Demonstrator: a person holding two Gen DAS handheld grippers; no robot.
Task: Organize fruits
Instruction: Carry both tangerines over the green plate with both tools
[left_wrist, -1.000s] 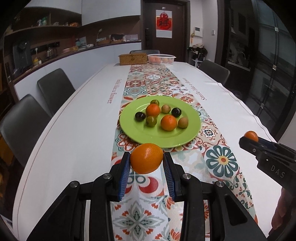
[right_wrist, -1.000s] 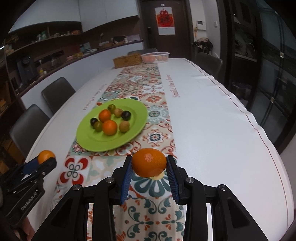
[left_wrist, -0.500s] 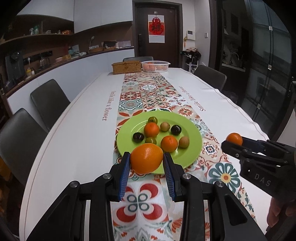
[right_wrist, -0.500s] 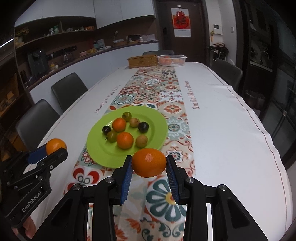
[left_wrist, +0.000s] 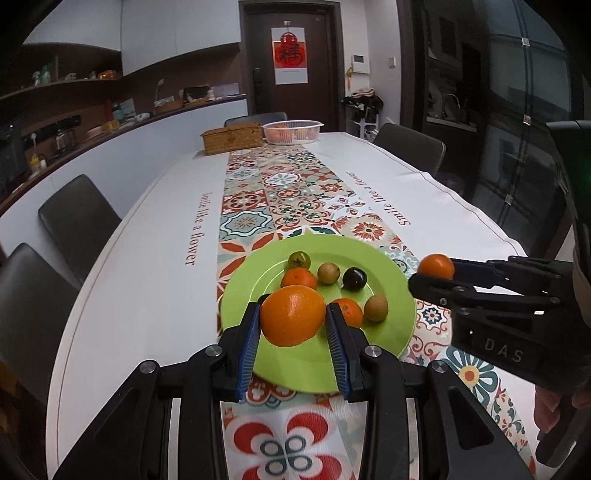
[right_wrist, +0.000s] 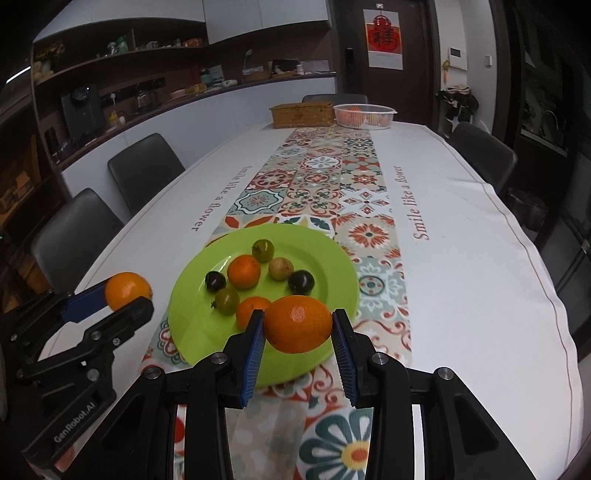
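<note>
The left gripper (left_wrist: 293, 334) reaches level over the plate's (left_wrist: 397, 325) near left edge, pinching an orange (left_wrist: 293, 314) above it. The right gripper (right_wrist: 298, 341), beside it and level over the near right rim, pinches a second orange (right_wrist: 298, 324).

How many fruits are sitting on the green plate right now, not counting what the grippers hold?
7 on the green plate: two oranges, two dark fruits, two greenish ones, one tan. The held orange may hide more.
</note>
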